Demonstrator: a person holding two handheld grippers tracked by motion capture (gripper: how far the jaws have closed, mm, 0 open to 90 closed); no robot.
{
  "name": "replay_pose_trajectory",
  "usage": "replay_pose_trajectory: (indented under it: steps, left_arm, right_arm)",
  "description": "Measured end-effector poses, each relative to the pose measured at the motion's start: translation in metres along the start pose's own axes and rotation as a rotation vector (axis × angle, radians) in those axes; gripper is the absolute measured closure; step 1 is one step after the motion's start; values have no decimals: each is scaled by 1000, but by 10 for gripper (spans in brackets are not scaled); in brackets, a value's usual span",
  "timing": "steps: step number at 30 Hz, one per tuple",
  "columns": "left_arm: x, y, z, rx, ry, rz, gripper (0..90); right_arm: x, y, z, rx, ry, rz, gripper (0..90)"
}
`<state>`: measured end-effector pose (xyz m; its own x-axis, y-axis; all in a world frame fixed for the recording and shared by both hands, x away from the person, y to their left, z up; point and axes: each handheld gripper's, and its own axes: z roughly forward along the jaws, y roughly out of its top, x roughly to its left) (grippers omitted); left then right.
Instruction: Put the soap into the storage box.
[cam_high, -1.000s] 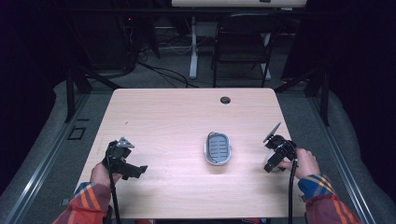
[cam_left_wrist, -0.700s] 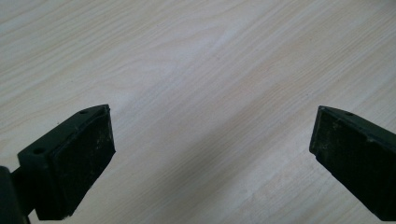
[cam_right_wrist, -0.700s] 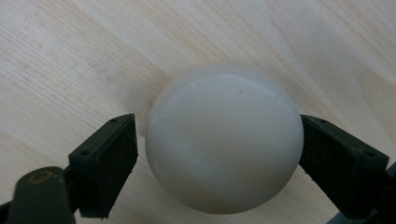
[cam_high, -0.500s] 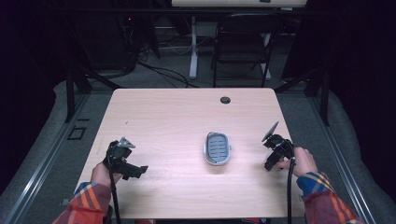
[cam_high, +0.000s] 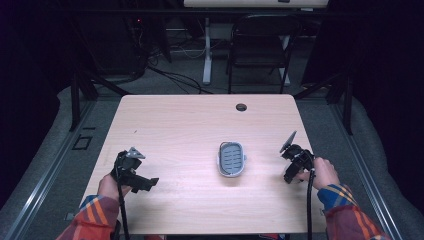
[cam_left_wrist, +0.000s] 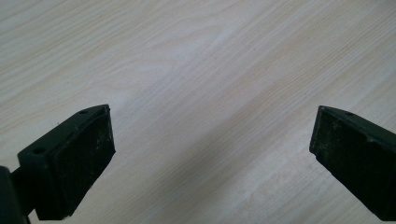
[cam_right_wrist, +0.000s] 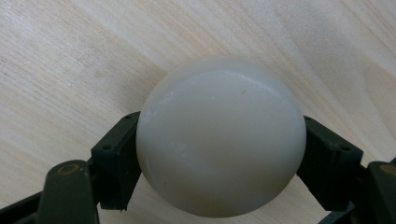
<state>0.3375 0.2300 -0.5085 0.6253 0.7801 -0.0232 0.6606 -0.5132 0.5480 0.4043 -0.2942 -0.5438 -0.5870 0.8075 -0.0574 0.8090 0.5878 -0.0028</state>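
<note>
A smooth, white, rounded bar that looks like soap (cam_right_wrist: 219, 140) sits between the jaws of my right gripper (cam_right_wrist: 220, 161). The jaws have just been closing and their pads now press on its two sides, just above the wooden table (cam_right_wrist: 70, 56). In the high view this right gripper (cam_high: 292, 167) is near the table's right edge, with the bar hidden by it. A grey oval soap dish (cam_high: 231, 159) with a slotted bottom lies in the middle, to the left of that gripper. My left gripper (cam_high: 145, 182) rests at the front left, its jaws wide apart over bare wood (cam_left_wrist: 210, 154).
A dark round cable hole (cam_high: 241, 107) sits near the table's far edge. Behind the table stand a black chair (cam_high: 260, 45) and desk legs with cables on the floor. A metal rail (cam_high: 50, 165) runs along the left side.
The right gripper has shifted slightly and its jaws look narrower than a second ago. The left hand and the soap dish have stayed where they were.
</note>
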Motion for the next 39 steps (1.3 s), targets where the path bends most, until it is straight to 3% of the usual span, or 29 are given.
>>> replay_pose_trajectory:
  steps: [3, 6, 18, 19, 21, 33, 35, 39]
  left_arm:
    - [0, 0, 0, 1, 0, 1, 1]
    - [0, 0, 0, 2, -1, 2, 1]
    - [-1, 0, 1, 11, -5, 10, 2]
    - [-1, 0, 1, 11, -5, 10, 2]
    - [0, 0, 0, 11, -4, 10, 2]
    - [-1, 0, 0, 11, -2, 12, 2]
    - [-1, 0, 0, 12, -3, 13, 2]
    - [-1, 0, 0, 13, -2, 12, 2]
  right_arm:
    - [2, 2, 2, -10, -3, 7, 236]
    - [1, 5, 1, 34, -11, -22, 239]
    - [1, 6, -5, 31, 13, -31, 241]
    - [2, 4, -3, 1, 11, -11, 241]
    - [0, 5, -6, 30, 4, -33, 241]
    - [7, 6, -11, 15, 14, -40, 241]
    - [8, 8, -13, 37, 3, -63, 241]
    - [12, 11, -13, 17, 3, -62, 241]
